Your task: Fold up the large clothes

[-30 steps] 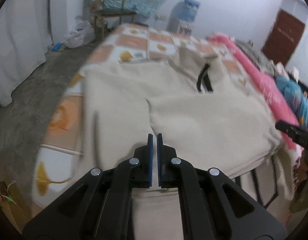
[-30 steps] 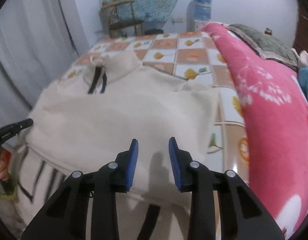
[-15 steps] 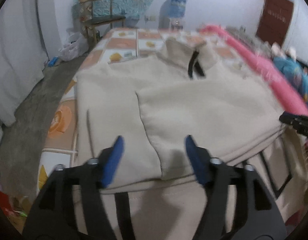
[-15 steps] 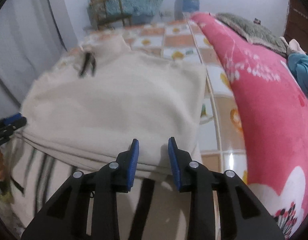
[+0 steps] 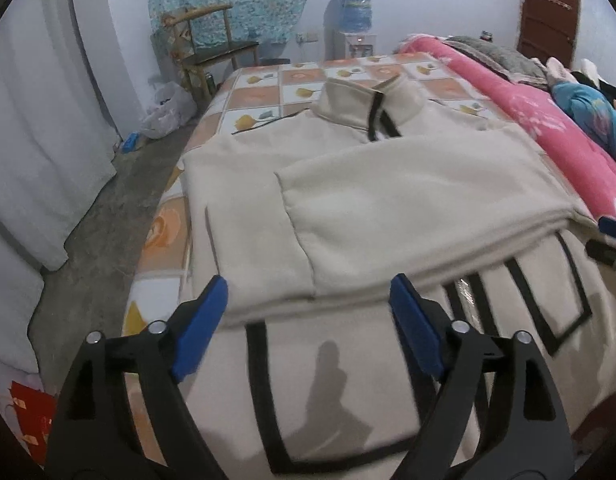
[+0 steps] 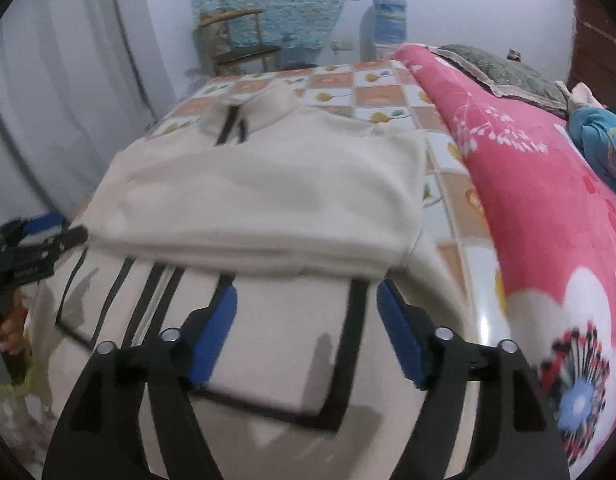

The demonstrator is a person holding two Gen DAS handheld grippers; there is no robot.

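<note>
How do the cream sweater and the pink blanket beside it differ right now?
The cream sweater is plain with black stripes and a zip collar; the pink blanket is flowered. The sweater lies flat with its sleeves folded across; the blanket is heaped in a long roll. Both rest on the tiled-pattern bed sheet.

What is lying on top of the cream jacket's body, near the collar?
Its own sleeves lie folded across the cream jacket, below the collar. They cover the chest, so any black lines there cannot be seen. The checked bed sheet lies beneath.
</note>
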